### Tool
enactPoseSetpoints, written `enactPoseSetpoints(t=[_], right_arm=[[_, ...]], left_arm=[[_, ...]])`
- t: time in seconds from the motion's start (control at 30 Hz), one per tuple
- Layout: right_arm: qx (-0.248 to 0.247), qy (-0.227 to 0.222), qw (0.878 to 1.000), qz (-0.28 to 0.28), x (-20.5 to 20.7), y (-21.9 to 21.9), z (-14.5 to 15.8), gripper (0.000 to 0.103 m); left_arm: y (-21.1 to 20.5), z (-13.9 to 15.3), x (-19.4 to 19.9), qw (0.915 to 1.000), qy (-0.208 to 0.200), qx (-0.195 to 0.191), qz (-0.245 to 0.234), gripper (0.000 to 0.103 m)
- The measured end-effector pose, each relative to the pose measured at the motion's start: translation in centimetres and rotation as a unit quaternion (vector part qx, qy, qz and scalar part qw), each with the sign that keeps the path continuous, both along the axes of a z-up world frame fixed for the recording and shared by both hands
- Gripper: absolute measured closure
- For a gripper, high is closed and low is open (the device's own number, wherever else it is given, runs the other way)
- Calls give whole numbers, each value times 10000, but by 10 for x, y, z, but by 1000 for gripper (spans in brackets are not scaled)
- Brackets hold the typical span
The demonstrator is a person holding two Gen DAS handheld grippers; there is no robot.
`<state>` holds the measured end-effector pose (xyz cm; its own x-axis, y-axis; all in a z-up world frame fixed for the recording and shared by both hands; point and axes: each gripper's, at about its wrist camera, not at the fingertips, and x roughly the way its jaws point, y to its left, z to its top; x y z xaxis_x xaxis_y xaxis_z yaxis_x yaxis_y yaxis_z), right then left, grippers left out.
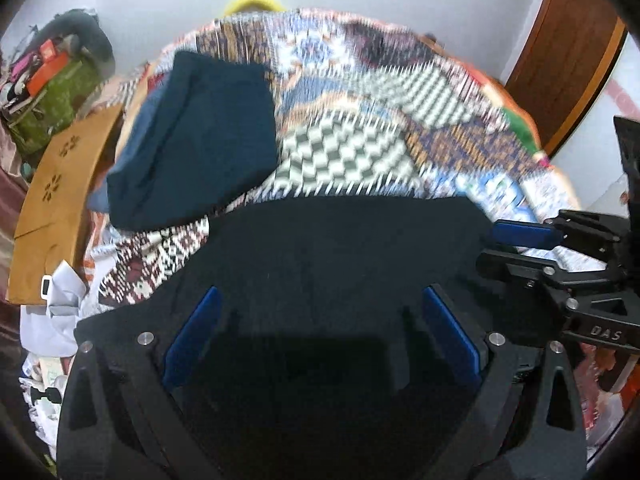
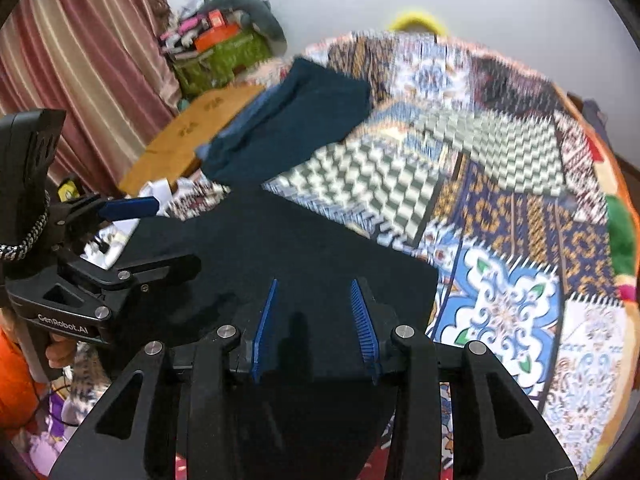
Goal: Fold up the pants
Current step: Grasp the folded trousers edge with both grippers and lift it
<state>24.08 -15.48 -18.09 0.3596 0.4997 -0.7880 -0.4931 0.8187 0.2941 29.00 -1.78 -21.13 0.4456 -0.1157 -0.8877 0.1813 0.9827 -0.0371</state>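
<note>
The black pants (image 1: 328, 256) lie folded on the patterned quilt (image 1: 360, 128), close in front of both grippers; they also show in the right wrist view (image 2: 280, 248). My left gripper (image 1: 320, 300) is open, its blue pads (image 1: 192, 336) spread wide just above the black cloth, holding nothing. My right gripper (image 2: 314, 288) is open over the pants' near right part, empty; it also shows at the right of the left wrist view (image 1: 520, 244). The left gripper appears at the left of the right wrist view (image 2: 160, 236).
A folded dark teal garment (image 1: 192, 140) lies on the quilt at the far left, also in the right wrist view (image 2: 292, 120). A wooden headboard (image 1: 60, 192), a cluttered green bag (image 2: 220, 60), curtains (image 2: 80, 72) and a brown door (image 1: 568, 52) surround the bed.
</note>
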Motion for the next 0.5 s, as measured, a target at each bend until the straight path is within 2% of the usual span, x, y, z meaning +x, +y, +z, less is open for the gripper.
enactPoseSetpoints(t=[0.13,0.23,0.5], right_arm=[[-115,365,9991,177,1,0,-24,66],[-202,166,9994,225,-13,-4,-28,63],[-91,161,9998,-36,-38,-31,-28,56]], left_arm=[[7,-24,1,9994,275,203,-8,2],[15,-27,-3,9994,322,110,1,2],[16,-18,-24,9991,133,391,16,2]])
